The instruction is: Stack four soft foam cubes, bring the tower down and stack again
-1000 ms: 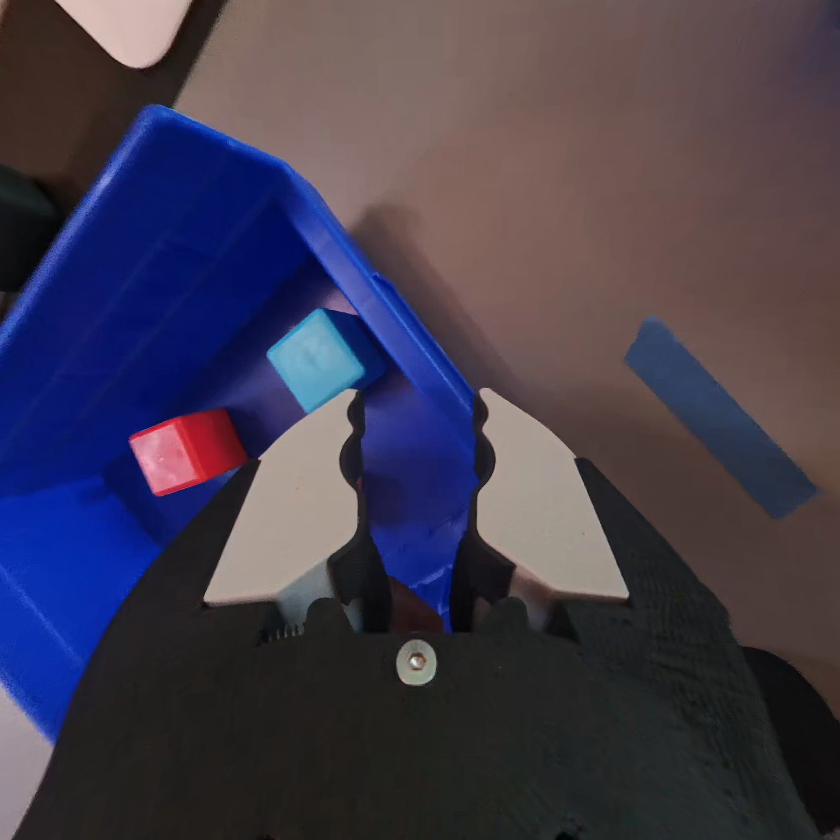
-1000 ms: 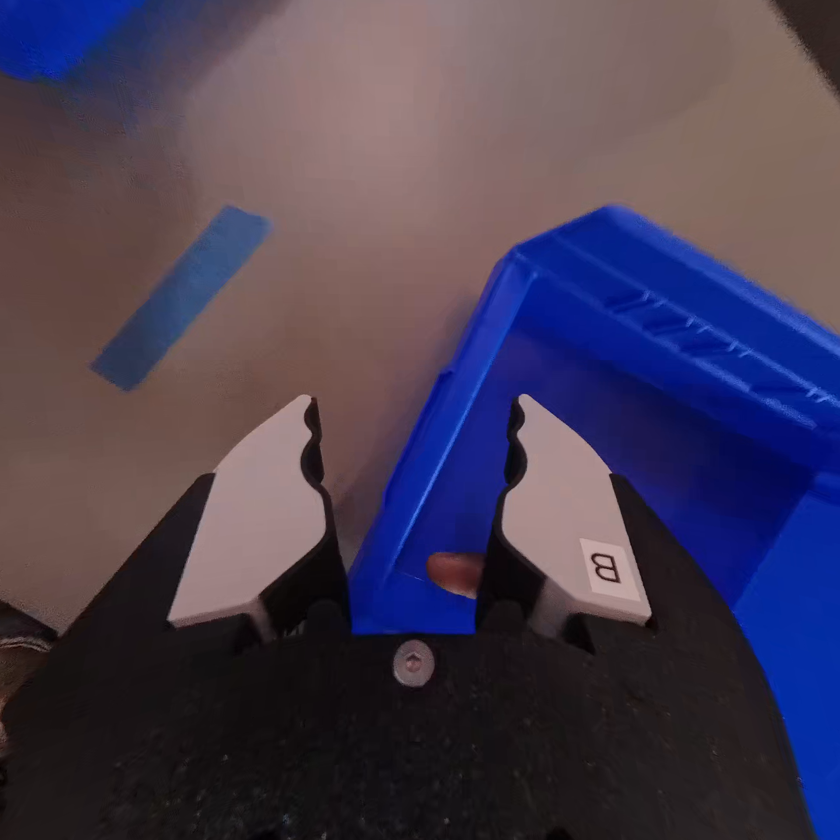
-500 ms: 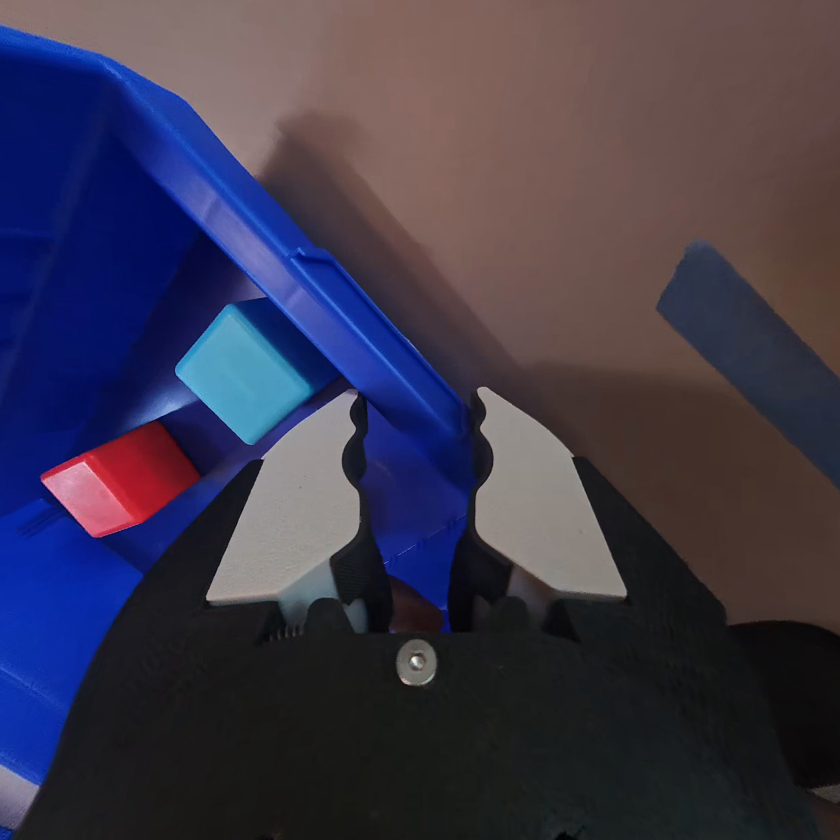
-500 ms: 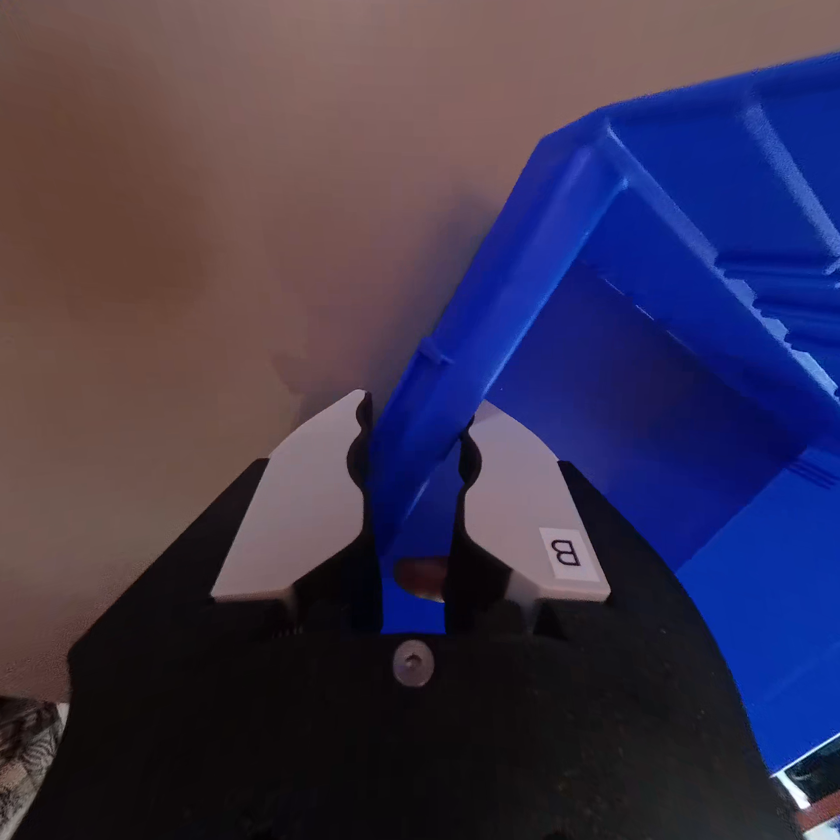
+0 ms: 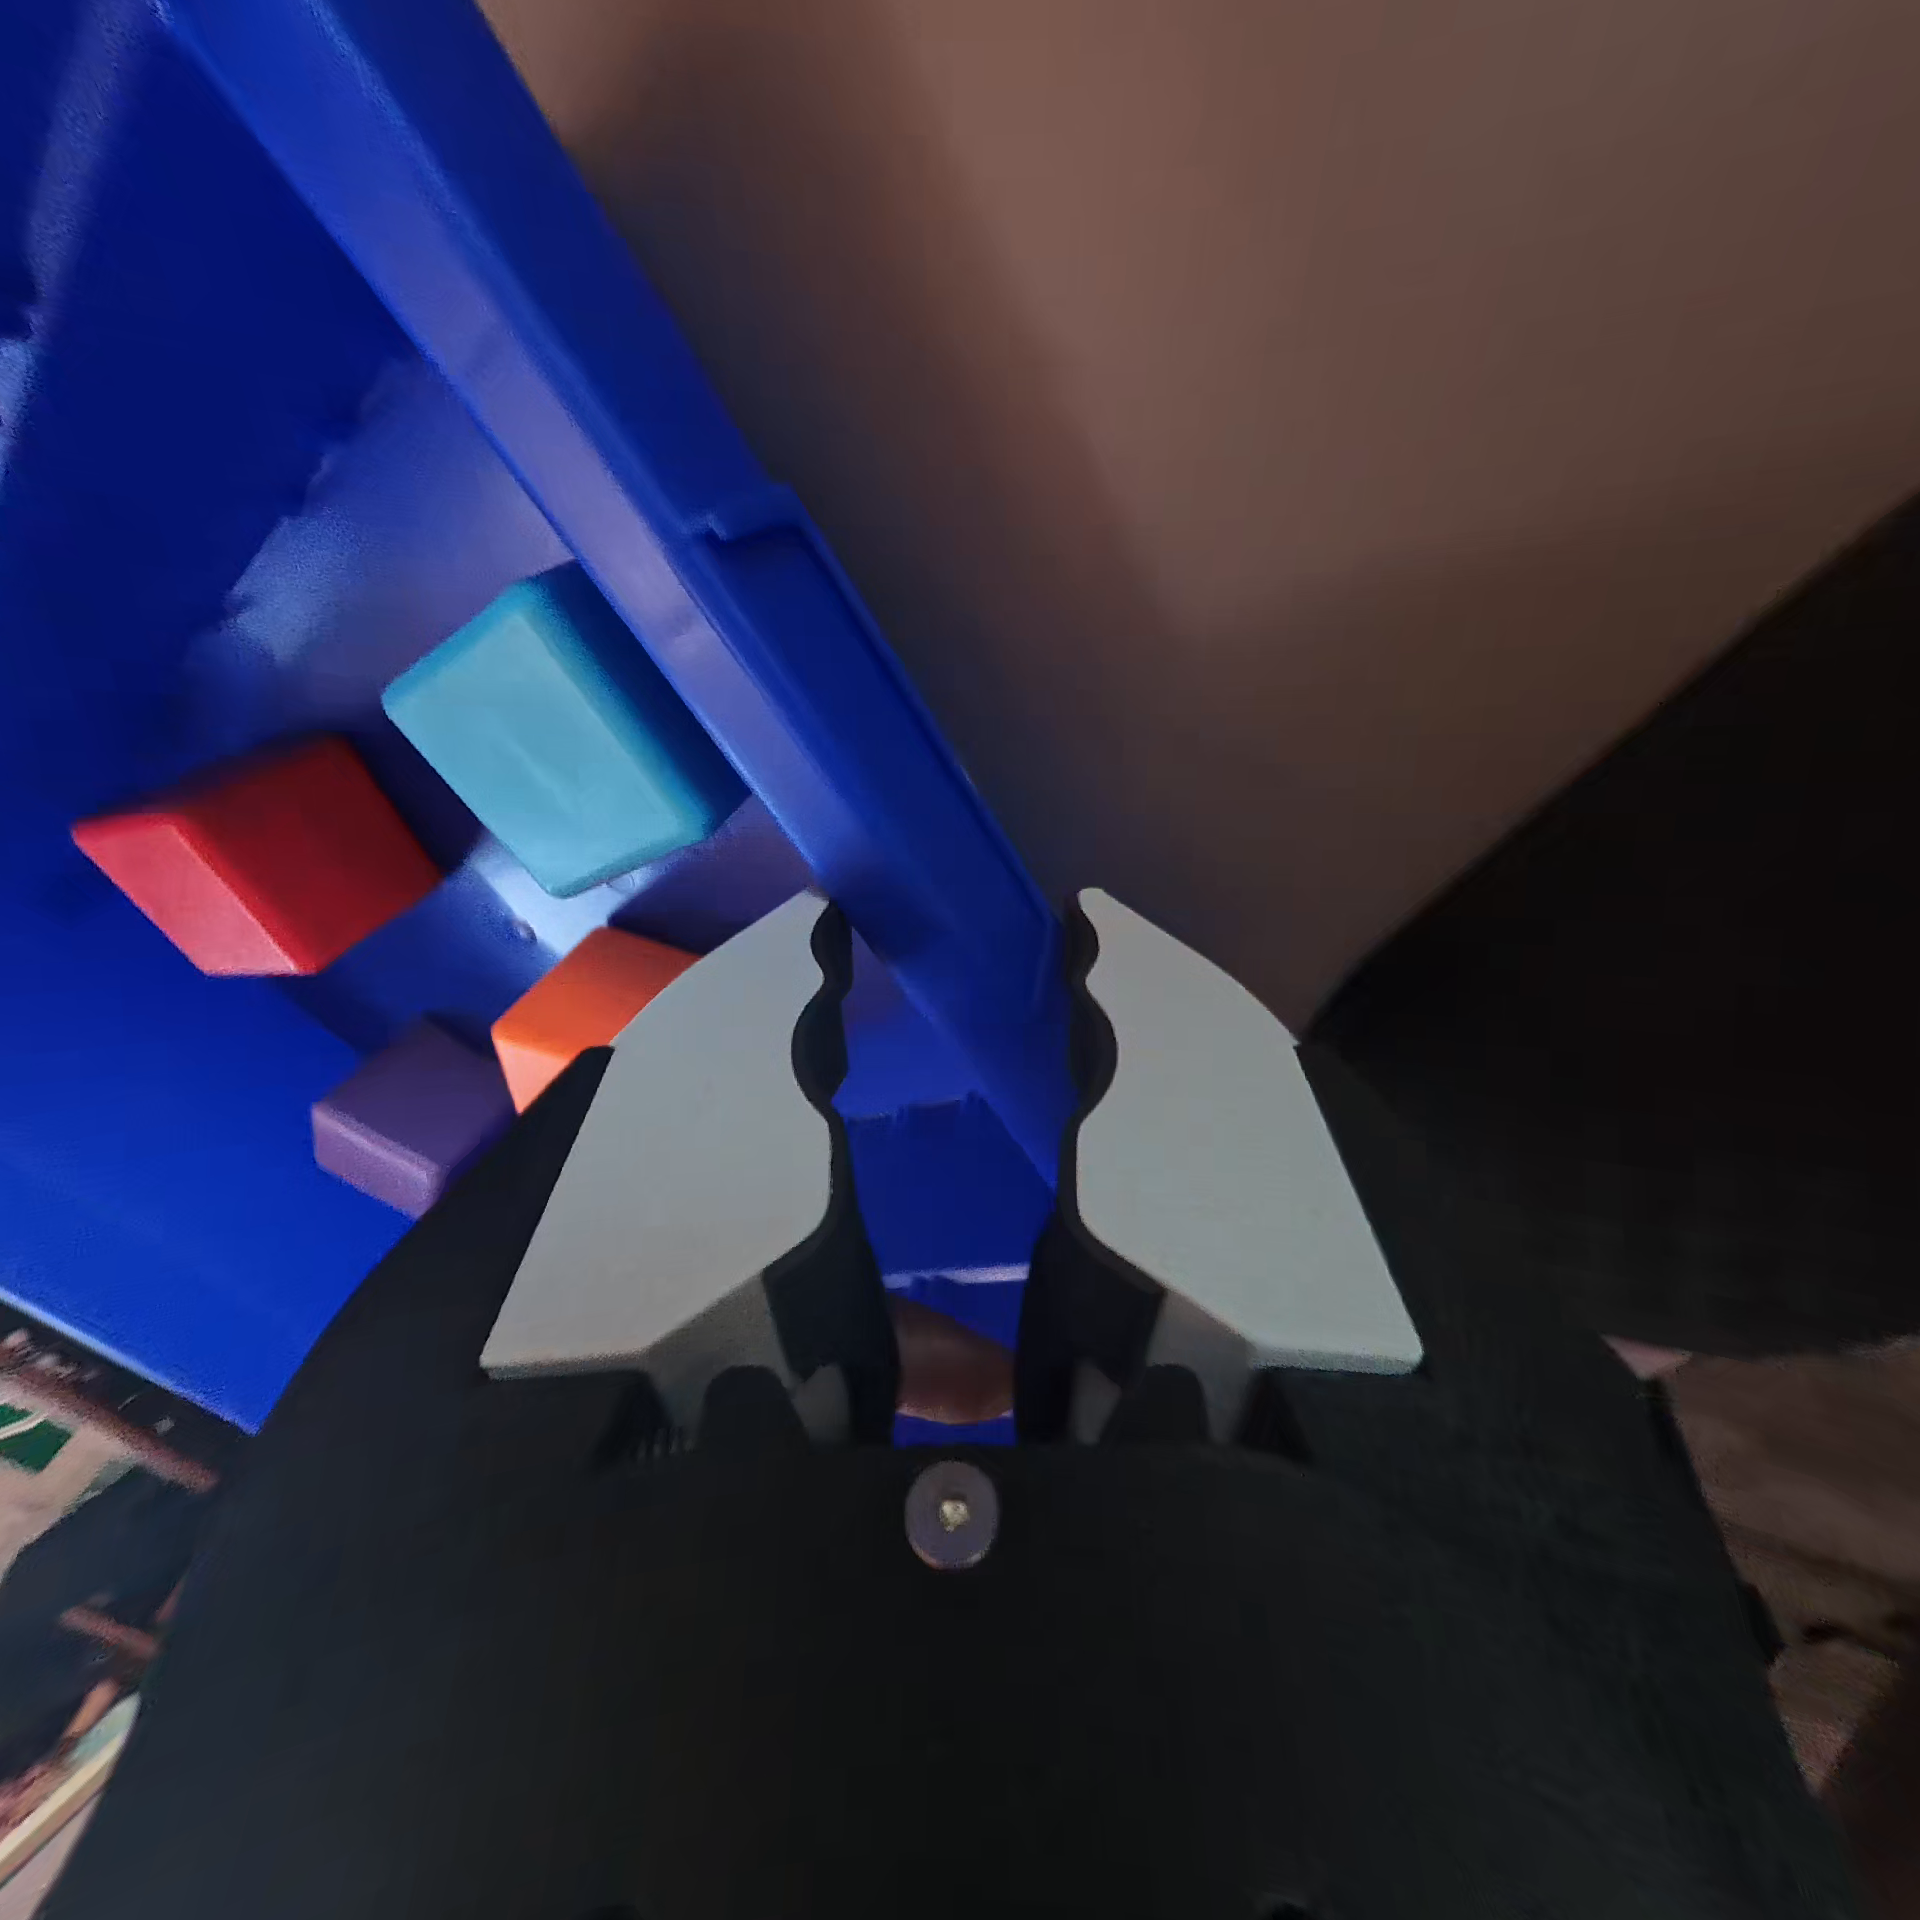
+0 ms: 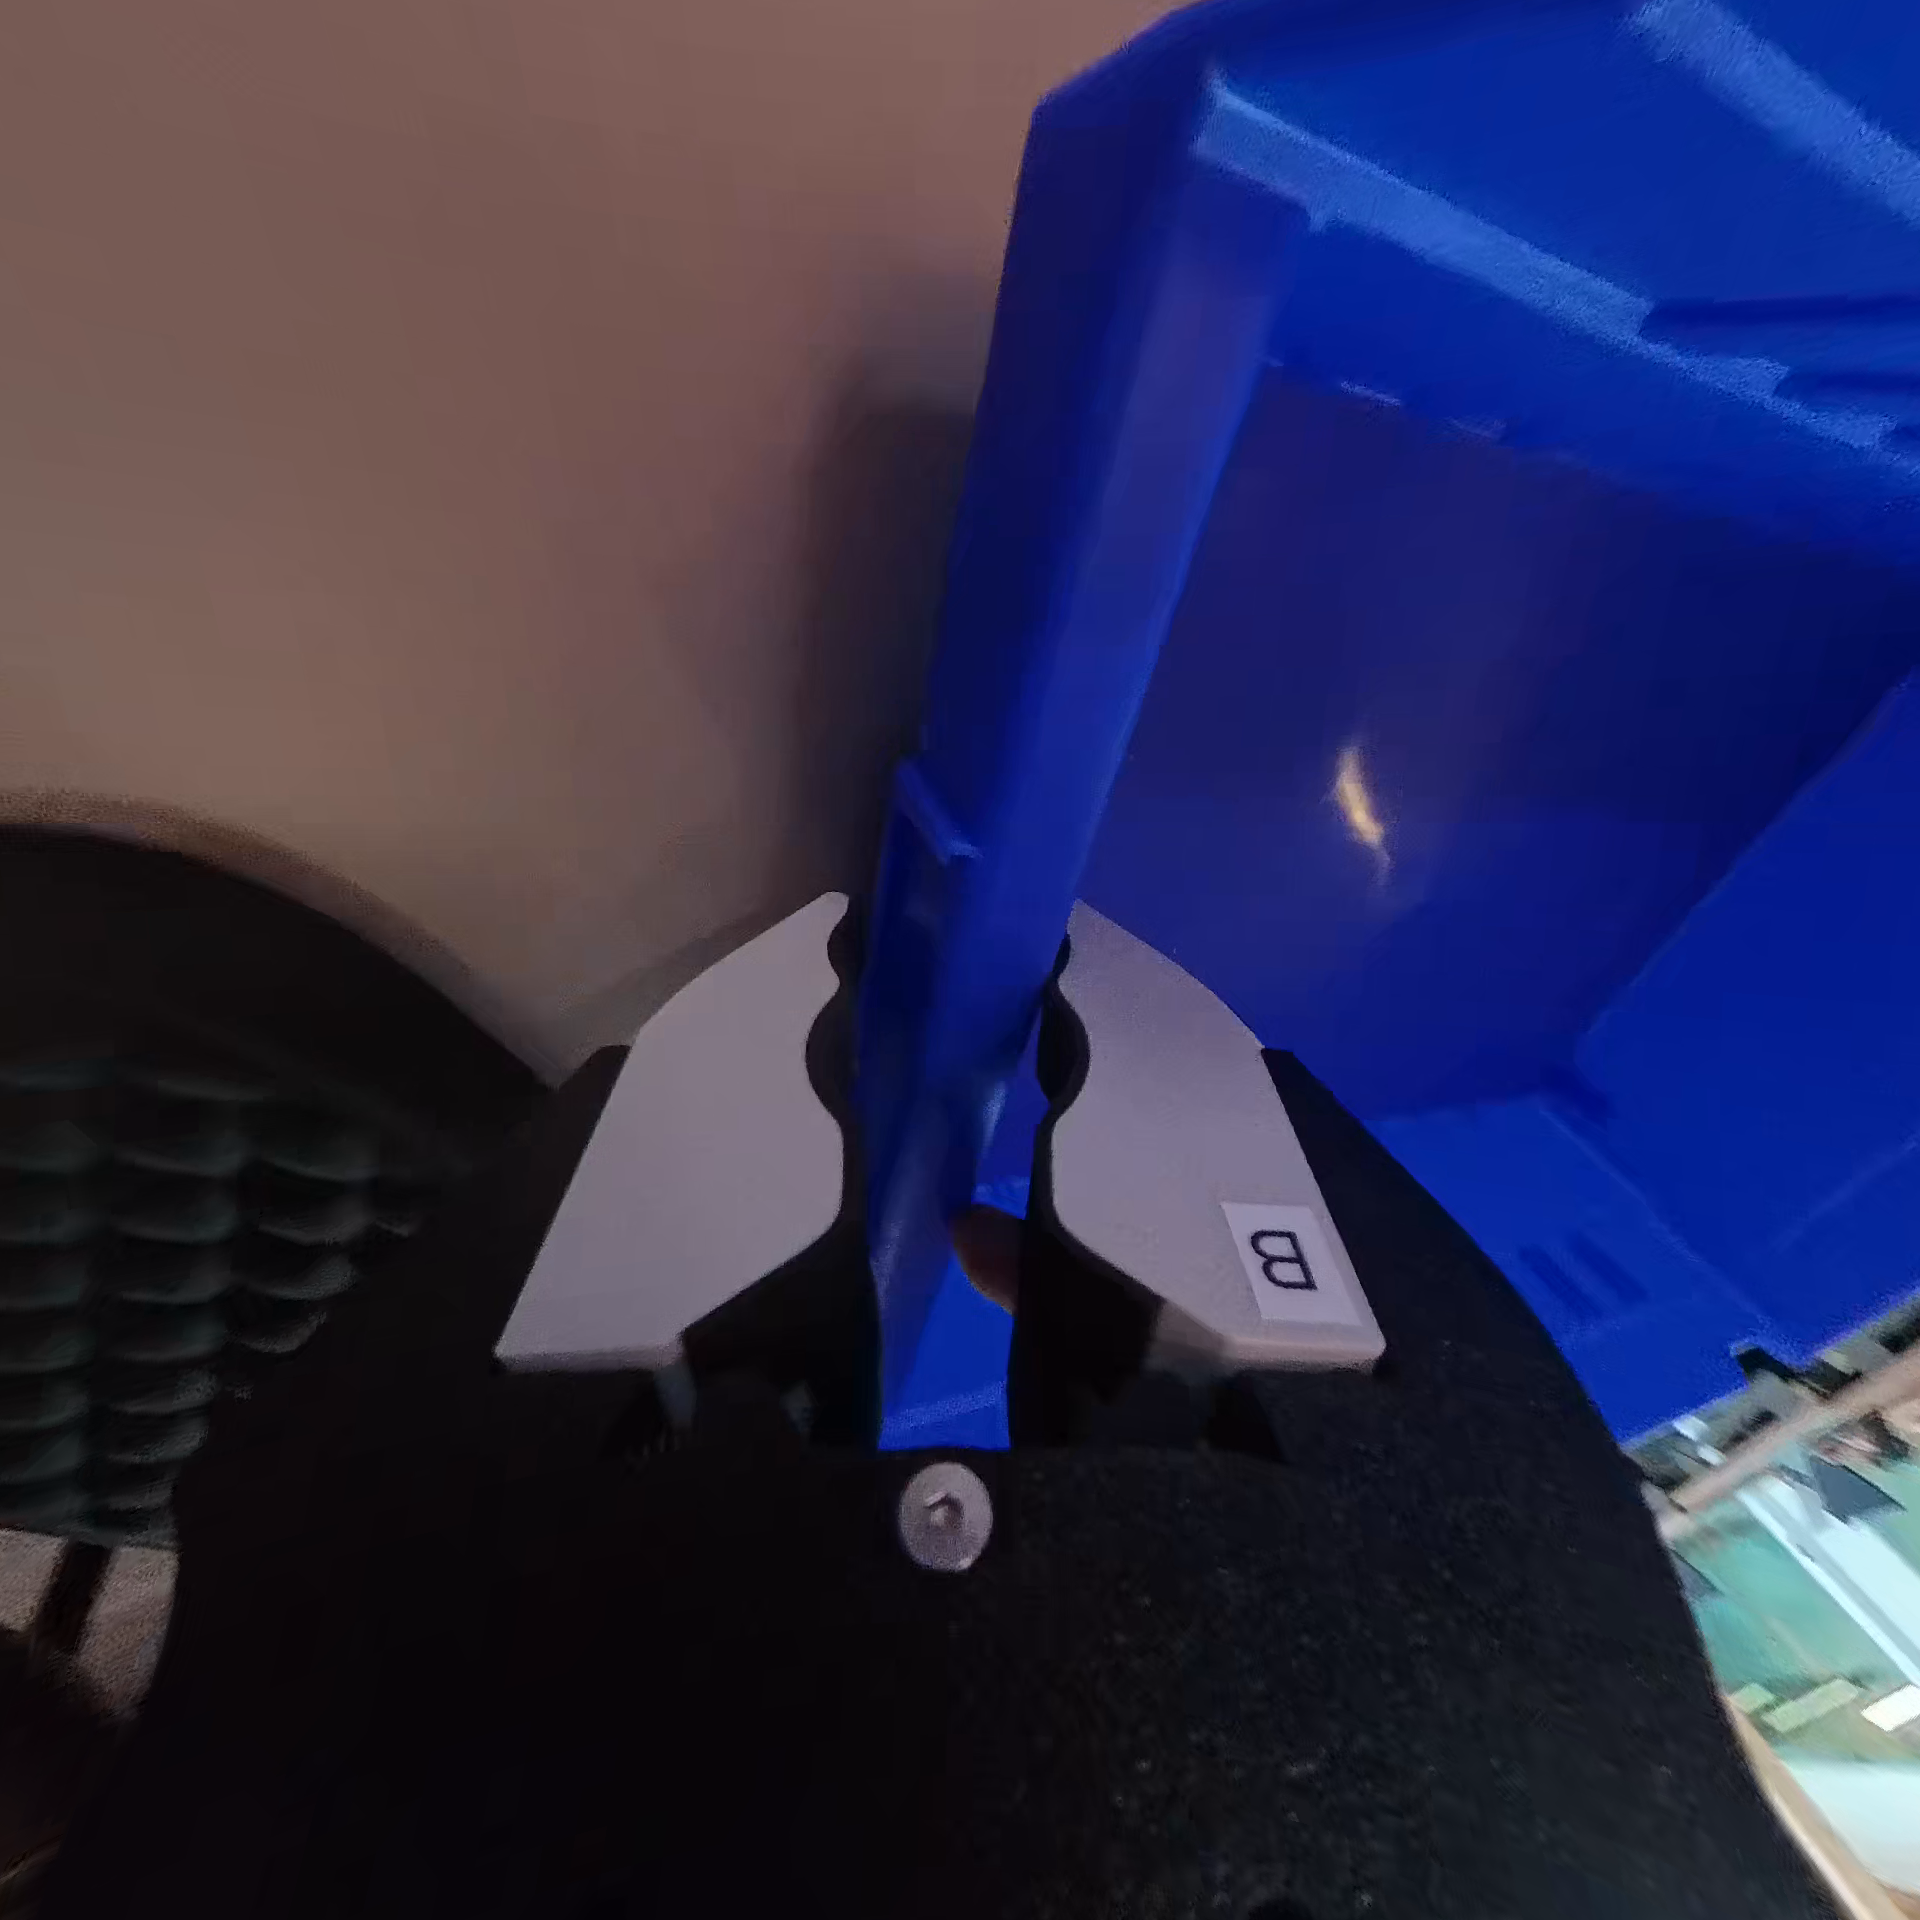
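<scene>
A blue plastic bin [image 5: 644, 488] is held tilted above the brown table. My left gripper [image 5: 951, 935] is shut on the bin's side wall. Inside the bin lie a light blue cube [image 5: 551, 738], a red cube [image 5: 260, 857], an orange cube [image 5: 582, 997] and a purple cube [image 5: 405, 1117], loose near my left finger. My right gripper [image 6: 951, 935] is shut on the bin's other side wall [image 6: 1039, 623]. No cubes show in the right wrist view.
The brown table [image 5: 1299, 364] lies beyond the bin in both views [image 6: 416, 416]. A dark object [image 5: 1662, 935] sits at the right of the left wrist view. A dark rounded shape [image 6: 187, 1091] is at the left of the right wrist view. The grippers' ends are close to 40 centimeters from one another.
Both grippers have tipped the bin up steeply. The cubes have slid toward my left gripper; the orange and purple ones came into sight. My right gripper closed on the bin wall.
</scene>
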The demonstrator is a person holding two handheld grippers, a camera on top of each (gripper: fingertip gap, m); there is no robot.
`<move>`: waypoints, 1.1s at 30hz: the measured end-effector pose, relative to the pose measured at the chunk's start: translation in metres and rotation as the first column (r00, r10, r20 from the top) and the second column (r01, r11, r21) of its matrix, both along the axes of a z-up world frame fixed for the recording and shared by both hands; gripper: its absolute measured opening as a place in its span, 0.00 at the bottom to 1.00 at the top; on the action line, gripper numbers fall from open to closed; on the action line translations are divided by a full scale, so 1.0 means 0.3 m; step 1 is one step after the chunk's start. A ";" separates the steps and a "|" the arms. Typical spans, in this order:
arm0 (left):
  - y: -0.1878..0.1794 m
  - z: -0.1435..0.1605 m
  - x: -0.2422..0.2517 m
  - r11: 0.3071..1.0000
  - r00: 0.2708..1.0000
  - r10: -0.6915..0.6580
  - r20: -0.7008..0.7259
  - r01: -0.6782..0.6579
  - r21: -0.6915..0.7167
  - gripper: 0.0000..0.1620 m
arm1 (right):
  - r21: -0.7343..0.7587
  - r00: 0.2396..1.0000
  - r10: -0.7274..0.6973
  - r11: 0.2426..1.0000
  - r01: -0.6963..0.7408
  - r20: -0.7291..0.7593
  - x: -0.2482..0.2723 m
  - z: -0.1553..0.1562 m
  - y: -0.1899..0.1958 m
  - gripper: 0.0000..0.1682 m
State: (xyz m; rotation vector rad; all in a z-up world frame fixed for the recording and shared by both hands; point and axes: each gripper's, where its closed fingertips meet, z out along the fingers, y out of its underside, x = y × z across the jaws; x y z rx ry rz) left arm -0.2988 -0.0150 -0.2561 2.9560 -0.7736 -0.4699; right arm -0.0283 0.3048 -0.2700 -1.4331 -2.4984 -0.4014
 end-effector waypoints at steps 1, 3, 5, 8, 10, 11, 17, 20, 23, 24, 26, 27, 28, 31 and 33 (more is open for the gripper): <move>-0.043 0.001 -0.007 0.999 0.999 -0.022 -0.024 0.022 -0.024 0.24 | 0.032 1.000 0.015 0.999 -0.015 0.018 0.030 0.002 0.021 0.18; -0.126 0.004 -0.025 0.997 0.997 -0.048 -0.067 0.045 -0.056 0.23 | 0.082 0.998 0.026 0.996 -0.031 0.062 0.096 0.005 0.066 0.18; -0.200 0.006 -0.044 0.996 0.992 -0.072 -0.101 0.065 -0.067 0.22 | 0.102 0.996 0.025 0.994 -0.034 0.085 0.158 0.004 0.106 0.18; -0.294 0.007 -0.077 0.994 0.986 -0.102 -0.130 0.096 -0.051 0.21 | 0.095 0.998 0.020 0.995 -0.026 0.063 0.227 0.002 0.157 0.16; -0.347 0.008 -0.101 0.995 0.984 -0.096 -0.150 0.094 -0.015 0.19 | 0.105 0.998 0.037 0.994 -0.043 0.051 0.267 0.002 0.190 0.17; -0.371 0.009 -0.115 0.996 0.982 -0.086 -0.165 0.088 0.006 0.19 | 0.112 0.998 0.048 0.992 -0.053 0.048 0.287 0.002 0.204 0.17; -0.468 0.009 -0.133 0.991 0.980 -0.096 -0.173 0.110 0.074 0.18 | 0.134 0.995 0.070 0.988 -0.078 0.066 0.380 0.006 0.249 0.17; -0.511 0.009 -0.133 0.991 0.982 -0.102 -0.158 0.114 0.068 0.18 | 0.131 0.996 0.061 0.989 -0.069 0.069 0.412 0.006 0.252 0.17; -0.551 0.009 -0.155 0.993 0.982 -0.092 -0.165 0.103 0.058 0.18 | 0.138 0.998 0.025 0.990 -0.034 0.065 0.442 0.006 0.259 0.18; -0.558 0.009 -0.161 0.993 0.982 -0.089 -0.165 0.100 0.060 0.18 | 0.140 0.998 0.023 0.990 -0.031 0.055 0.445 0.007 0.261 0.18; -0.562 0.009 -0.165 0.993 0.982 -0.083 -0.168 0.095 0.064 0.18 | 0.139 0.999 0.013 0.990 -0.018 0.036 0.450 0.007 0.261 0.18; -0.563 0.009 -0.165 0.994 0.983 -0.075 -0.171 0.086 0.061 0.18 | 0.137 0.999 0.001 0.991 -0.006 0.037 0.456 0.007 0.260 0.18; -0.564 0.009 -0.165 0.996 0.982 -0.065 -0.178 0.076 0.055 0.18 | 0.137 0.999 -0.011 0.991 0.005 0.045 0.464 0.007 0.257 0.18; -0.565 0.010 -0.167 0.998 0.977 -0.049 -0.206 0.057 0.037 0.18 | 0.139 0.998 -0.033 0.990 0.026 0.049 0.480 0.007 0.251 0.18; -0.565 0.010 -0.168 0.998 0.975 -0.042 -0.218 0.050 0.035 0.18 | 0.138 0.998 -0.038 0.990 0.032 0.042 0.491 0.007 0.248 0.18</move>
